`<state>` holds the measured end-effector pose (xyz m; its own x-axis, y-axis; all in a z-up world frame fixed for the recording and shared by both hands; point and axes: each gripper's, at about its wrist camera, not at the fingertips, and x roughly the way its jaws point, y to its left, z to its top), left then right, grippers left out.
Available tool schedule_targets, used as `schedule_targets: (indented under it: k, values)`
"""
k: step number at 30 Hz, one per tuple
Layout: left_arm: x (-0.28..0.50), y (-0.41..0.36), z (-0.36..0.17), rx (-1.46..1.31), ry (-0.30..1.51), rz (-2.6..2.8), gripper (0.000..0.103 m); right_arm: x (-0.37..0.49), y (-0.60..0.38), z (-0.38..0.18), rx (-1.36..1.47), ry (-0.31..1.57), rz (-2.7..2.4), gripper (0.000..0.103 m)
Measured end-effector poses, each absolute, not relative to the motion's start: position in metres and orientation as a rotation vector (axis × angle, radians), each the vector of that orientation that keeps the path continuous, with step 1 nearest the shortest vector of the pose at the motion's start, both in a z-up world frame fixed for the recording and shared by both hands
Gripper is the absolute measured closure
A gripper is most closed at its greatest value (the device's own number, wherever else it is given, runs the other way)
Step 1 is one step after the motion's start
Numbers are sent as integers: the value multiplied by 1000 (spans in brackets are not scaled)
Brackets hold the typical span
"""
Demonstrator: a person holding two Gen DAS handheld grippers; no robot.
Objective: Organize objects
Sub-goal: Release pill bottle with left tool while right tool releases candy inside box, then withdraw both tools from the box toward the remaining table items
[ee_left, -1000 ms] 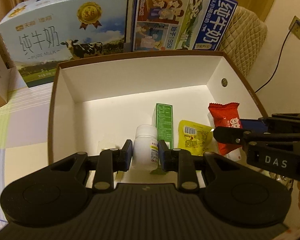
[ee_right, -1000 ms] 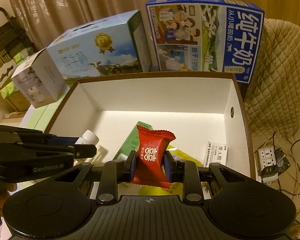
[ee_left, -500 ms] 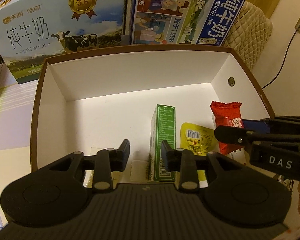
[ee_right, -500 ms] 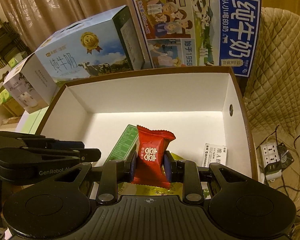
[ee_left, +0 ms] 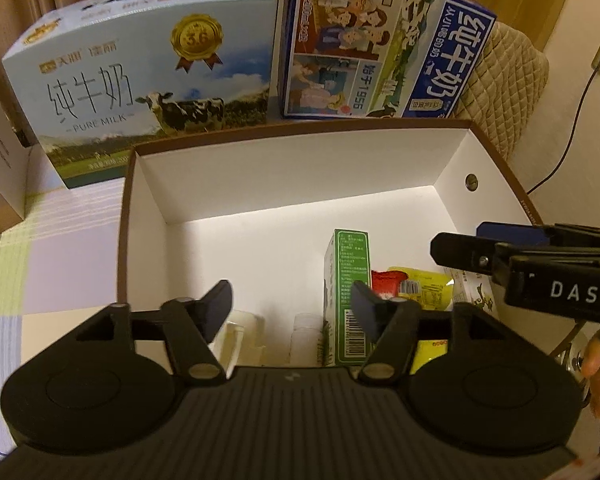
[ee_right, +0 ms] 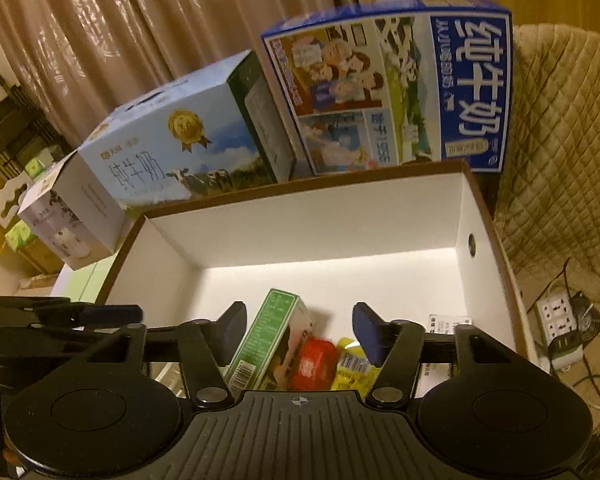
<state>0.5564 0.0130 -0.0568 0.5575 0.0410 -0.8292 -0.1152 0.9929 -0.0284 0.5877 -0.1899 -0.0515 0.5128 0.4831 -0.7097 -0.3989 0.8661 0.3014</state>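
The brown-rimmed cardboard box [ee_left: 128, 216] with white walls lies under both grippers. My left gripper [ee_left: 292, 308] hangs over its near left part, jaws opening with nothing between them. Beneath it the white bottle [ee_left: 304, 336] shows only as a pale blur on the box floor. My right gripper [ee_right: 298, 332] is also opening and holds nothing. The red snack packet [ee_right: 312, 360] lies on the floor below it, between the green carton [ee_right: 268, 336] and the yellow packet [ee_right: 352, 364]. The left wrist view shows the same green carton [ee_left: 348, 292], red packet [ee_left: 384, 282] and yellow packet [ee_left: 424, 292].
Two milk cases stand behind the box: a light blue one [ee_left: 140, 80] and a dark blue one [ee_left: 384, 48]. A quilted chair [ee_right: 560, 152] and a power strip [ee_right: 556, 320] are on the right, with small boxes [ee_right: 72, 220] on the left. A white leaflet [ee_right: 448, 322] lies in the box.
The left gripper let go of the white bottle, which dropped to the box floor. The right gripper released the red packet, which fell beside the green carton. Both jaws spread wider.
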Motion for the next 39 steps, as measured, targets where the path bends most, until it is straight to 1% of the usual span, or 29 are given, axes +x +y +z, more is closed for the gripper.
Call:
schedule_targets:
  k: [2, 4, 6, 17, 22, 39]
  values:
    - [552, 13, -53, -77, 969, 94, 28, 585, -192, -49, 103, 888, 530, 45]
    - [548, 12, -49, -73, 960, 92, 25, 581, -195, -47, 96, 897, 528, 44]
    - [544, 12, -44, -74, 957, 91, 17, 575, -199, -47, 85, 902, 529, 43]
    - [508, 7, -23, -72, 915, 113, 11, 536, -217, -38, 63, 909, 502, 36]
    - [484, 8, -15, -106, 905, 120, 11, 516, -222, -33, 67, 913, 487, 32]
    - [399, 15, -1, -139, 909, 193, 10, 449, -229, -26, 90, 925, 484, 29]
